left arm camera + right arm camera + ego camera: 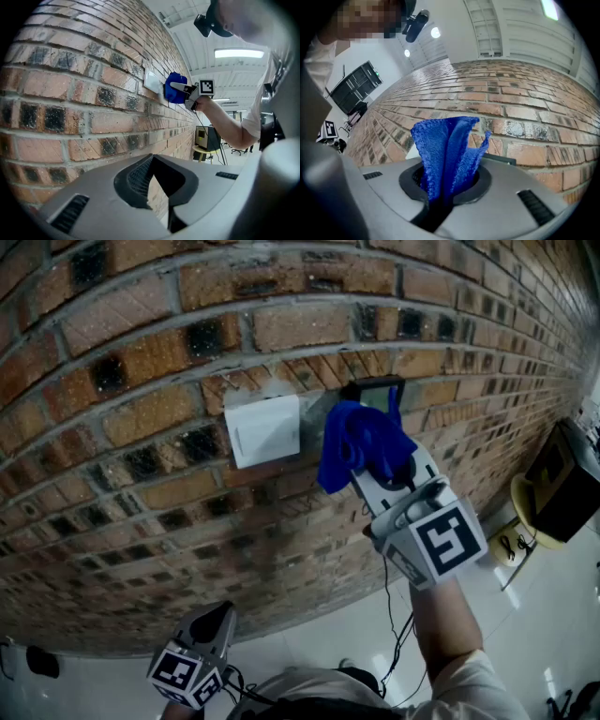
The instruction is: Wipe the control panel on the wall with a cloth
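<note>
A white control panel (265, 430) is fixed to the brick wall (141, 352); just right of it is a small dark-framed box (380, 388). My right gripper (375, 470) is shut on a blue cloth (361, 439), which is held up against the wall between the white panel and the dark box, covering part of the box. In the right gripper view the cloth (445, 150) stands up out of the right gripper (447, 185). The left gripper view shows cloth (174, 88) and panel (153, 81) from the side. My left gripper (220, 617) hangs low, shut and holding nothing (157, 187).
A black box (562, 484) sits on a yellow stool (525, 512) at the right, near the wall's foot. A thin cable (392, 615) hangs below my right arm. A pale floor (525, 624) runs along the wall. The stool also shows in the left gripper view (205, 151).
</note>
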`<state>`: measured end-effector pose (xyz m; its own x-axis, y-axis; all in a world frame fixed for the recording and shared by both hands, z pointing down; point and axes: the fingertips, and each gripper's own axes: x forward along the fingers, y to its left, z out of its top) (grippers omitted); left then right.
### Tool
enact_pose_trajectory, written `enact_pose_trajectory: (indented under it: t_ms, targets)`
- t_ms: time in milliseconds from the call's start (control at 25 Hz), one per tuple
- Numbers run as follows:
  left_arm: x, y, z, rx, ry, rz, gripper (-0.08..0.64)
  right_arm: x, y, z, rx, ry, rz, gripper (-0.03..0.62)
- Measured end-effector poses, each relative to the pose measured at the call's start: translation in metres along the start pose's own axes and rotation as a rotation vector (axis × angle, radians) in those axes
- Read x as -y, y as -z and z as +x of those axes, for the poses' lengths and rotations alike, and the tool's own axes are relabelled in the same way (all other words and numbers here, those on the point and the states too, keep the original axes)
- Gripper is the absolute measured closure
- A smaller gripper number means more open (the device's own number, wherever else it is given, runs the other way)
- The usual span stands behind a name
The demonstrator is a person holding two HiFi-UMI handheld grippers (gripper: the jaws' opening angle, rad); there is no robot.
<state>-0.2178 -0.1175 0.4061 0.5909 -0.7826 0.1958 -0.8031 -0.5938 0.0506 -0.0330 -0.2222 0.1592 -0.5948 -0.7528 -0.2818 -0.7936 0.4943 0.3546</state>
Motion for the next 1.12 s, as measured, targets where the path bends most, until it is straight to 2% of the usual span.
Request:
enact_pose_trajectory:
  t_ms: [160,360,640,760,920,1000,1120]
  targets:
    - [0.009,0.008,0.010,-0.021,-0.002,-0.025,0.558,0.032,-0.003,0.006,0.016,0.018,-0.047,0.505]
    - [0.027,0.003,0.032,-0.018,0.005,-0.024,0.559,0.078,0.009,-0.008,-0.006,0.055,-0.053,0.505]
    - [0.057,-0.003,0.058,-0.016,-0.003,-0.053,0.560,0.154,0.045,-0.036,-0.058,0.134,-0.032,0.505]
    - [0.066,-0.004,0.063,-0.025,-0.007,-0.046,0.559,0.176,0.062,-0.040,-0.068,0.141,-0.025,0.503]
    - [0.068,-0.006,0.059,-0.022,-0.035,-0.039,0.558,0.171,0.056,-0.046,-0.043,0.127,-0.030,0.503]
    - [0.067,-0.003,0.057,-0.023,-0.048,-0.050,0.558,0.152,0.042,-0.048,-0.025,0.106,-0.048,0.503]
    - [0.069,-0.004,0.056,-0.021,-0.050,-0.059,0.559,0.104,0.023,-0.044,0.007,0.013,-0.057,0.503]
